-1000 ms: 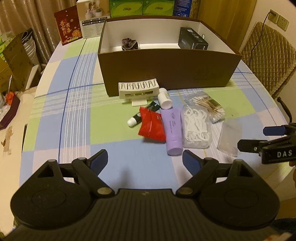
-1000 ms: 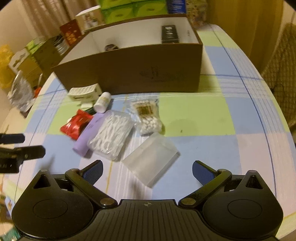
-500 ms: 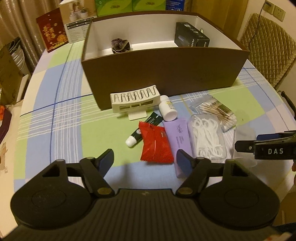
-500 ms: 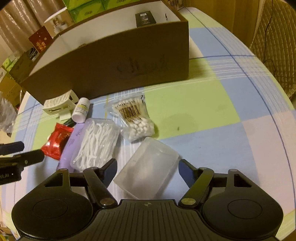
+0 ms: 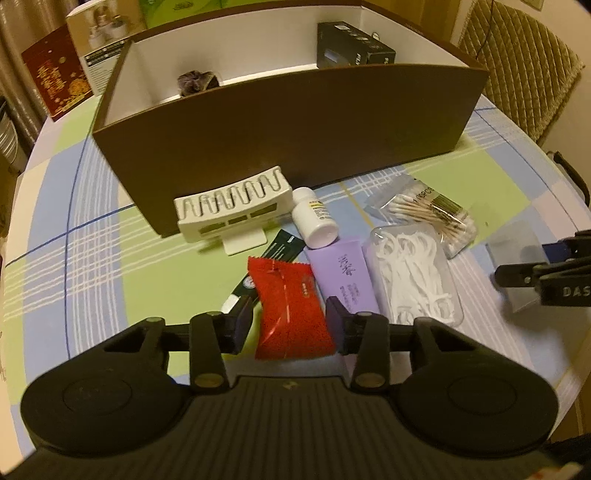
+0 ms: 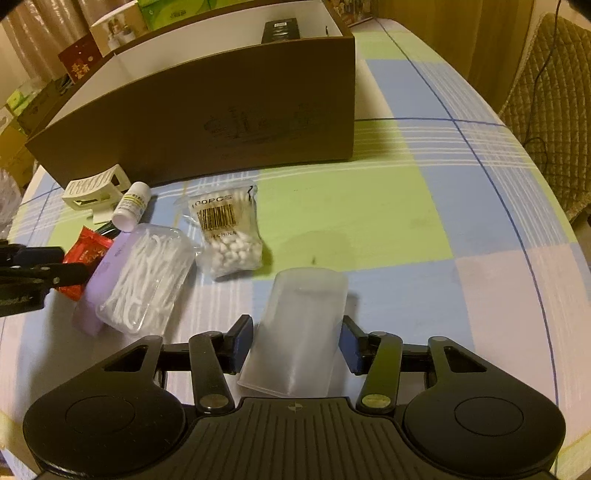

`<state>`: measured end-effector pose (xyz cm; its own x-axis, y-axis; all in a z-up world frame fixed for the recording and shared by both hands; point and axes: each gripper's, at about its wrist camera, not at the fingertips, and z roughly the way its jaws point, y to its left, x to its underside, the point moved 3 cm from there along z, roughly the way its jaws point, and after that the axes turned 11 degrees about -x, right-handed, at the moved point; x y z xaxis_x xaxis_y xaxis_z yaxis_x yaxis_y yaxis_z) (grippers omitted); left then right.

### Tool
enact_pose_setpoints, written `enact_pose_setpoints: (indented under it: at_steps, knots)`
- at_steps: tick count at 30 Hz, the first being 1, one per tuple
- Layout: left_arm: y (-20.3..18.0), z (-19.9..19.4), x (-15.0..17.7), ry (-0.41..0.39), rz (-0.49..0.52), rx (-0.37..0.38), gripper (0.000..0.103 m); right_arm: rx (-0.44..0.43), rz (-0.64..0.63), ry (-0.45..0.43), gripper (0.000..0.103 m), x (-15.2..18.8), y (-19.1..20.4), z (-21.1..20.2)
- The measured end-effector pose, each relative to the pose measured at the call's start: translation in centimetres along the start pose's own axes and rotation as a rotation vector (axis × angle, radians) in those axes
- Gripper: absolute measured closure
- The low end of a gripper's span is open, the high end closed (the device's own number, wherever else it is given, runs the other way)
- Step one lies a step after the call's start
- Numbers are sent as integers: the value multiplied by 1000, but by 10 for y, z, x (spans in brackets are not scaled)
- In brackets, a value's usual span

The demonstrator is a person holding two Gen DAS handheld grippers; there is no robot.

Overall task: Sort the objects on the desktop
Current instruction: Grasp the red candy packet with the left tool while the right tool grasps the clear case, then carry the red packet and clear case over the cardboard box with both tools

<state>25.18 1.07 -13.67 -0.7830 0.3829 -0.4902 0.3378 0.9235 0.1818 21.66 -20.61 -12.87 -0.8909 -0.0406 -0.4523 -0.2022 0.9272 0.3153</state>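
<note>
Red packet is now straddled by the left gripper, lowered since a second ago, jaws closing. Frosted case lies between the closing right gripper; contact apparently not yet made. Brown box awaits both.

Beyond the table, with its checked cloth of green, blue and pale squares, a quilted chair stands off the far right edge, a dark cord hanging down its back. Off the table's far left side lean a red card and, just beside it, a white carton. Green boxes sit behind them. Curtains hang farther left.
</note>
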Motion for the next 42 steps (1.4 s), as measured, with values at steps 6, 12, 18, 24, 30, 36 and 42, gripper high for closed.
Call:
enact_pose_setpoints:
  at_steps: [6, 12, 18, 24, 30, 36, 42]
  knots:
    - [-6, 11, -1, 4, 39, -23, 73, 1, -9, -6, 56, -1, -11, -4]
    - [-5, 16, 6, 13, 45, -16, 80, 12, -48, -7, 56, -2, -9, -2]
    - [0, 9, 15, 37, 29, -19, 81, 7, -71, 0, 57, -2, -9, -2]
    - [10, -1, 24, 64, -22, -19, 81, -12, -70, 15, 57, 0, -11, -4]
    - [16, -17, 26, 49, -52, -34, 81, -47, -67, 12, 57, -1, -8, -12]
    - [17, -37, 17, 6, -81, -27, 81, -111, -66, -24, 57, -13, 3, -33]
    - [18, -58, -1, -54, -104, -7, 81, -165, -114, -73, 57, -36, 20, -54]
